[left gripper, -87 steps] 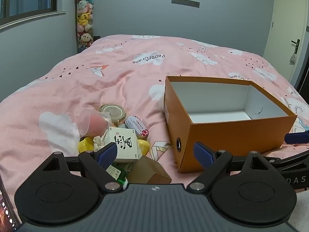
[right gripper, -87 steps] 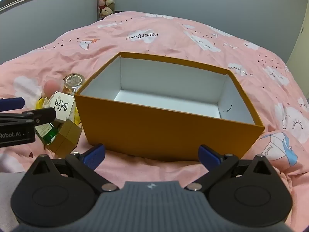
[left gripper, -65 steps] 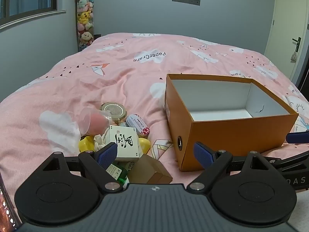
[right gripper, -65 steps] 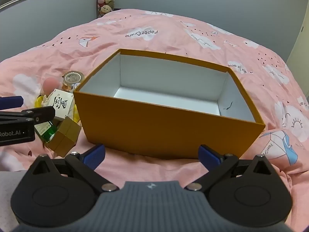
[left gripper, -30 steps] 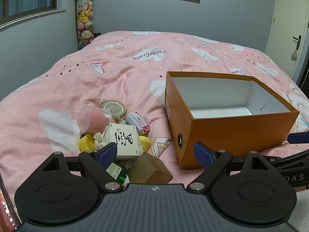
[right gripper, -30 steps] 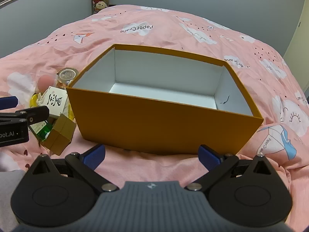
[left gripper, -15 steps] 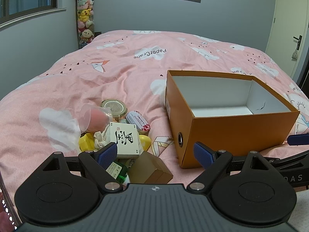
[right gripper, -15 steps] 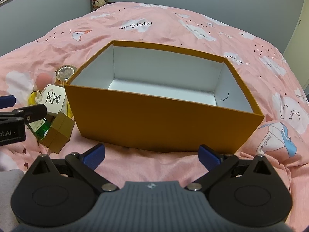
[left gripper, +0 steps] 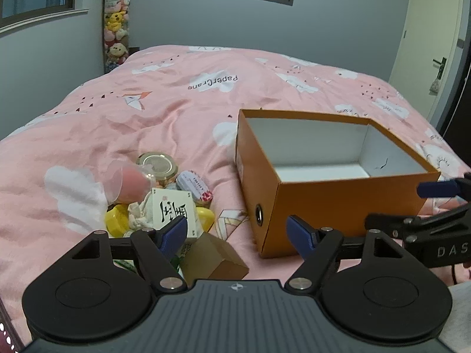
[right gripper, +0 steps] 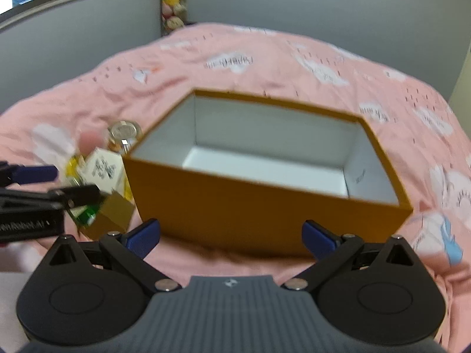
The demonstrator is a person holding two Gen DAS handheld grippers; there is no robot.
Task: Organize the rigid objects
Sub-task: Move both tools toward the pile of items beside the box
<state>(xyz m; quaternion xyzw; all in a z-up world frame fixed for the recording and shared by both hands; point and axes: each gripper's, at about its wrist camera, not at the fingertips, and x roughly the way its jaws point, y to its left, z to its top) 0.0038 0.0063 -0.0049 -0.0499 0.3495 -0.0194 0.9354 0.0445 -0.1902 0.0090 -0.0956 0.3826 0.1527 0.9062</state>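
An open orange cardboard box (left gripper: 332, 206) with a bare white inside stands on the pink bedspread. Left of it lies a pile of small objects: a white box with black characters (left gripper: 172, 209), a brown box (left gripper: 215, 257), a gold-lidded jar (left gripper: 156, 163), a pink cup (left gripper: 129, 181) on its side, a small tin (left gripper: 192, 184) and yellow pieces (left gripper: 116, 220). My left gripper (left gripper: 237, 232) hovers over the pile's near edge, its jaws closing with the pads touching nothing. My right gripper (right gripper: 231, 235) stands open in front of the orange box (right gripper: 265, 206).
The bedspread (left gripper: 176, 111) stretches far behind the box and the pile. A shelf of plush toys (left gripper: 116, 29) stands in the far left corner. A door (left gripper: 432, 35) is at the far right. The right view is blurred.
The left gripper's fingertips have drawn slightly closer together. The right wrist view has gone blurred, and the orange box sits lower and further right in it.
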